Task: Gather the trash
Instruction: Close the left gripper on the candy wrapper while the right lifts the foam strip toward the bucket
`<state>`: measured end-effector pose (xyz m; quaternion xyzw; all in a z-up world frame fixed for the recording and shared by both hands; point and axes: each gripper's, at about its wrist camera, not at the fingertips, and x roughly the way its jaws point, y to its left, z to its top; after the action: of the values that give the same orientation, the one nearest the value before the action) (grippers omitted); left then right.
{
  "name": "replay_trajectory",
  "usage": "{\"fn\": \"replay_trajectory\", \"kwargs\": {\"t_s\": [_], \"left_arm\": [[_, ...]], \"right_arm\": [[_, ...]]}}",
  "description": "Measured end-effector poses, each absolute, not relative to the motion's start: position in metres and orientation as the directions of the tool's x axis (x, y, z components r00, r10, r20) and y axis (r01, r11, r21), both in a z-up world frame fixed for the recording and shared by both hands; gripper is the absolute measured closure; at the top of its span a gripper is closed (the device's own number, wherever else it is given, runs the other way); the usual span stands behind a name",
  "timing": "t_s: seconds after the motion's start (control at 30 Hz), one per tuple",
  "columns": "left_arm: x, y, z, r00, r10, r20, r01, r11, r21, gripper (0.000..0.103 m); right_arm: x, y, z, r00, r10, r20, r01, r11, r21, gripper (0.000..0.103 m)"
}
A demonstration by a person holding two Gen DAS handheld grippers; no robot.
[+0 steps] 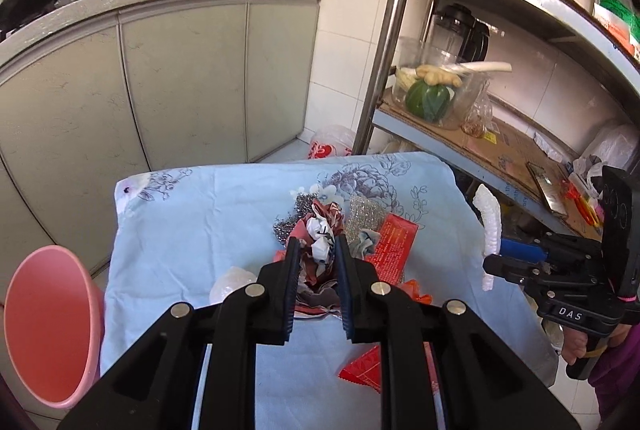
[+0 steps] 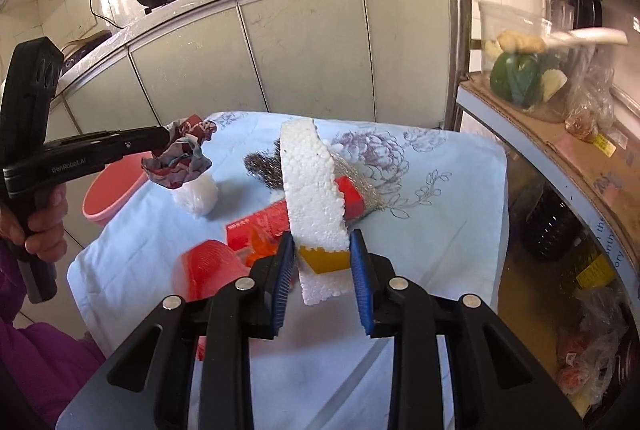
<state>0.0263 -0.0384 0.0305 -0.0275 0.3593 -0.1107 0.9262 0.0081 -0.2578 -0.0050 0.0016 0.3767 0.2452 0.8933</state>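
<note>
My left gripper (image 1: 317,250) is shut on a crumpled red, white and grey wrapper (image 1: 320,250) and holds it above the blue floral cloth (image 1: 192,214); the wrapper also shows in the right wrist view (image 2: 180,156). My right gripper (image 2: 323,246) is shut on a white foam strip (image 2: 310,182), held upright above the table; the strip also shows in the left wrist view (image 1: 490,230). A pink bin (image 1: 48,326) stands at the table's left edge. Red packets (image 1: 394,246), steel wool (image 2: 262,166), a silver mesh scourer (image 1: 364,214) and a clear plastic wad (image 2: 198,194) lie on the cloth.
Grey cabinets (image 1: 180,78) with woks on the counter stand behind the table. A metal shelf rack (image 1: 500,150) with vegetables, a blender and cardboard stands on the right. A bag (image 1: 330,146) lies on the floor behind the table.
</note>
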Motion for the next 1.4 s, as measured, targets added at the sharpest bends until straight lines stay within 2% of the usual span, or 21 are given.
{"fn": "replay_trajectory", "kwargs": {"t_s": [0.17, 0.5, 0.67, 0.93, 1.4], "left_arm": [[0.013, -0.025, 0.043, 0.749, -0.209, -0.629, 0.159, 0.978, -0.135, 0.086], [-0.003, 0.011, 0.056, 0.801, -0.103, -0.59, 0.032, 0.991, -0.13, 0.086], [-0.012, 0.043, 0.057, 0.82, -0.008, -0.572, -0.062, 0.993, -0.103, 0.086], [-0.027, 0.112, 0.051, 0.807, 0.158, -0.568, -0.26, 0.96, -0.102, 0.086], [-0.064, 0.218, 0.018, 0.742, 0.315, -0.591, -0.467, 0.877, -0.118, 0.086]], "right_arm": [[0.003, -0.243, 0.01, 0.613, 0.442, -0.655, -0.438, 0.88, 0.184, 0.074], [0.004, -0.197, 0.031, 0.609, 0.491, -0.623, -0.478, 0.854, 0.206, 0.074], [0.011, -0.153, 0.042, 0.585, 0.539, -0.606, -0.535, 0.818, 0.211, 0.074], [0.024, -0.071, 0.05, 0.513, 0.614, -0.6, -0.628, 0.745, 0.225, 0.074], [0.034, 0.06, 0.037, 0.364, 0.677, -0.64, -0.734, 0.631, 0.251, 0.074]]}}
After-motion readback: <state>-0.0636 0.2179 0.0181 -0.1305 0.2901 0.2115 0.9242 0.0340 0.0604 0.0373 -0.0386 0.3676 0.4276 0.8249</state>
